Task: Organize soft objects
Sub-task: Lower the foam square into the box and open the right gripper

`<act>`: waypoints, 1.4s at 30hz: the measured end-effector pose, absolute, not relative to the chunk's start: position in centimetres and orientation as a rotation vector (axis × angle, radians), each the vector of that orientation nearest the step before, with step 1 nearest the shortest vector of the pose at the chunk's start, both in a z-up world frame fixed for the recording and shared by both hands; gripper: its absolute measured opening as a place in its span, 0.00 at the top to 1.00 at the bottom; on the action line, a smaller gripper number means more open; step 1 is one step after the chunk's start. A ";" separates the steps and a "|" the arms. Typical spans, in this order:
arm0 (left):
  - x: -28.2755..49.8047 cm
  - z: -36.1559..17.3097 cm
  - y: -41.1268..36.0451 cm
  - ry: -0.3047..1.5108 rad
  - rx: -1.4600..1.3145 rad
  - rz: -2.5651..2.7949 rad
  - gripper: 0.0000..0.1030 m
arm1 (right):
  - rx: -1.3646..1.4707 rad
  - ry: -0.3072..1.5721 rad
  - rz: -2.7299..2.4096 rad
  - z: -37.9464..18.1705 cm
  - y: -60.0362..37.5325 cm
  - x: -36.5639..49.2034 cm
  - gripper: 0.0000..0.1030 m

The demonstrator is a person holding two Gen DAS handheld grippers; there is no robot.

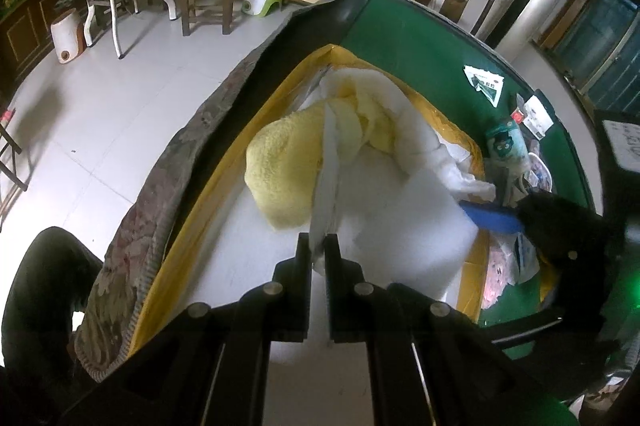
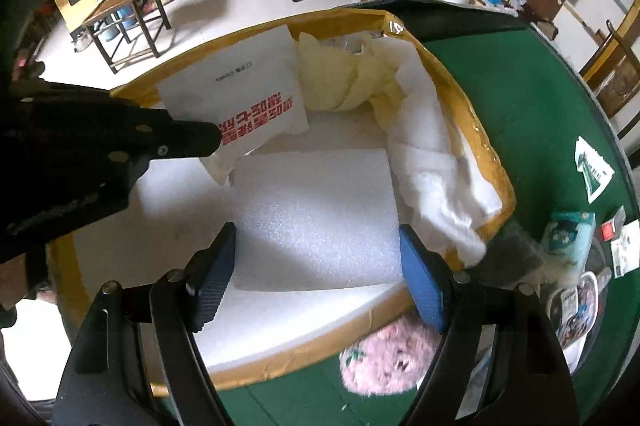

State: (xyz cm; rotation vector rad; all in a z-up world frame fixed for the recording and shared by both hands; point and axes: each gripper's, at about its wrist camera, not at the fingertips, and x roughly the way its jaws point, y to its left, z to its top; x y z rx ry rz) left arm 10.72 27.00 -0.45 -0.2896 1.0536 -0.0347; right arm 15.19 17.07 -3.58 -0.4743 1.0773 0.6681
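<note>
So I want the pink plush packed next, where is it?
In the right wrist view the pink plush lies on the green table, just outside the near wall of the cardboard box, low and right of centre.

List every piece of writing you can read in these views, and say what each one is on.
White sheet held in the shut left gripper: large red characters and a small grey line, upside down, too blurred to read.
Green and white leaflet on the green table: print unreadable.
Small packets by the table's edge: too small.
No text reads clearly.
</note>
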 end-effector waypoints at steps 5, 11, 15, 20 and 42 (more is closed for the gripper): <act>11.0 -0.6 27.5 1.050 -0.302 -0.042 0.96 | -0.506 1.081 0.646 -4.4 17.8 15.9 0.23; 10.8 -0.5 27.7 1.047 -0.296 -0.047 0.95 | -0.477 1.117 0.638 -5.4 17.6 16.7 0.23; 10.8 -0.5 27.6 1.045 -0.294 -0.043 0.95 | -0.468 1.118 0.632 -5.7 17.7 16.7 0.23; 10.9 -0.3 27.8 1.051 -0.312 -0.037 0.95 | -0.442 1.129 0.619 -5.8 17.2 16.6 0.21; 10.3 0.9 25.6 1.073 -0.274 -0.037 0.93 | -0.365 1.052 0.667 -1.3 13.8 12.2 0.07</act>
